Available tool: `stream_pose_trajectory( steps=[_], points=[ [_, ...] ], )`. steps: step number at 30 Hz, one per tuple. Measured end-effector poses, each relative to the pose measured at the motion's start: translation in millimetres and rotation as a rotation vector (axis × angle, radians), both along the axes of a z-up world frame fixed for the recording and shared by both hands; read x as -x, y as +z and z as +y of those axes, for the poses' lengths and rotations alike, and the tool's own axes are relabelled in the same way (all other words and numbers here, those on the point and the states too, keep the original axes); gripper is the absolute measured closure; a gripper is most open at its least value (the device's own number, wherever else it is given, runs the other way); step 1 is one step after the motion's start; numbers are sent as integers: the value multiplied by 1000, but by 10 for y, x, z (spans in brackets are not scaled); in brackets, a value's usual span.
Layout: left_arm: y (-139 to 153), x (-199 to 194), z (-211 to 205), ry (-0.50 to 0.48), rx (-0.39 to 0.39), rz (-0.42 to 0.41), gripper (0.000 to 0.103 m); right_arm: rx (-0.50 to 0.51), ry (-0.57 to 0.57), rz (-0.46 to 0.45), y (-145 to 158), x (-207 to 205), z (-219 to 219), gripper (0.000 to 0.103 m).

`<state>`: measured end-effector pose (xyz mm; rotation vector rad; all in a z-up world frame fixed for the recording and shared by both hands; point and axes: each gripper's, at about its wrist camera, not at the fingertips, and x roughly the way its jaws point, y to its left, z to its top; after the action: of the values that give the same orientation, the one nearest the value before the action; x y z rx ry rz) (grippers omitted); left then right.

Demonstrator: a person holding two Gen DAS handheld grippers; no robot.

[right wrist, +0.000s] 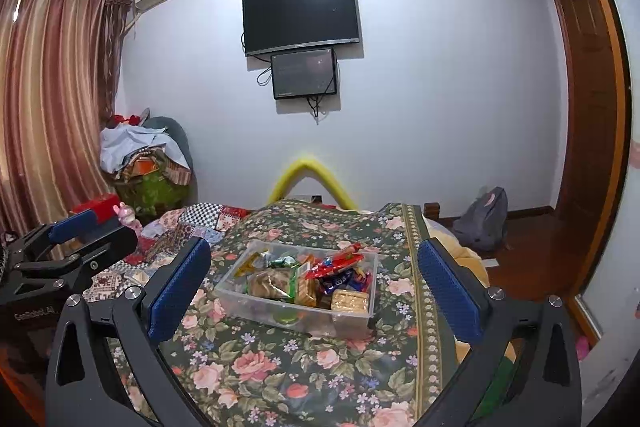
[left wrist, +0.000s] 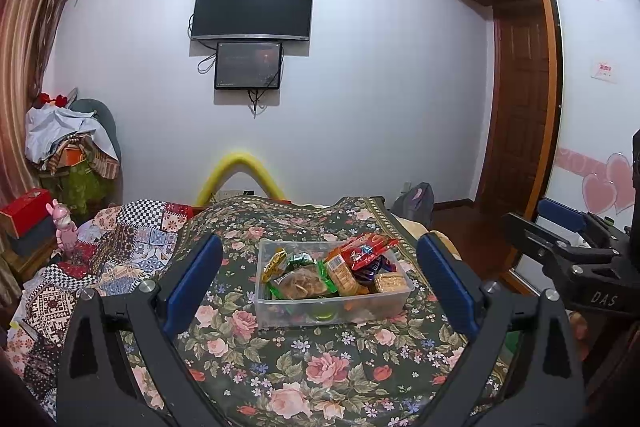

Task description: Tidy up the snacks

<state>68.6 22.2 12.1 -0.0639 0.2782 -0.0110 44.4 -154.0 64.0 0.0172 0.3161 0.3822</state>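
Observation:
A clear plastic bin [left wrist: 400,301] [right wrist: 232,293] sits on the floral bedspread, filled with several snack packets: a red packet [left wrist: 366,251] [right wrist: 336,263] on top, biscuit packs [left wrist: 390,282] [right wrist: 351,301] and green-wrapped crackers [left wrist: 302,283] [right wrist: 272,285]. My left gripper [left wrist: 320,285] is held wide open in front of the bin, nothing between its blue pads. My right gripper [right wrist: 316,289] is likewise wide open and empty, short of the bin. Each gripper shows at the side of the other's view, the right gripper [left wrist: 560,227] and the left gripper [right wrist: 80,235].
The floral bedspread [left wrist: 304,367] [right wrist: 280,359] covers the bed, with a patchwork quilt [left wrist: 120,247] to the left. A TV [left wrist: 252,7] hangs on the far wall. Piled clothes [left wrist: 72,143] and a red box [left wrist: 28,211] stand left; wooden floor and a grey backpack [right wrist: 484,219] lie right.

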Motion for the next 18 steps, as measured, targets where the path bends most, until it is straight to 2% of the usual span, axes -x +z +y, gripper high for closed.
stream_pose_trajectory(
  steps=[18],
  points=[
    [27, 40, -18, -15, 5, -14, 4, 19, -13, -37, 45, 38, 44, 0]
  ],
)
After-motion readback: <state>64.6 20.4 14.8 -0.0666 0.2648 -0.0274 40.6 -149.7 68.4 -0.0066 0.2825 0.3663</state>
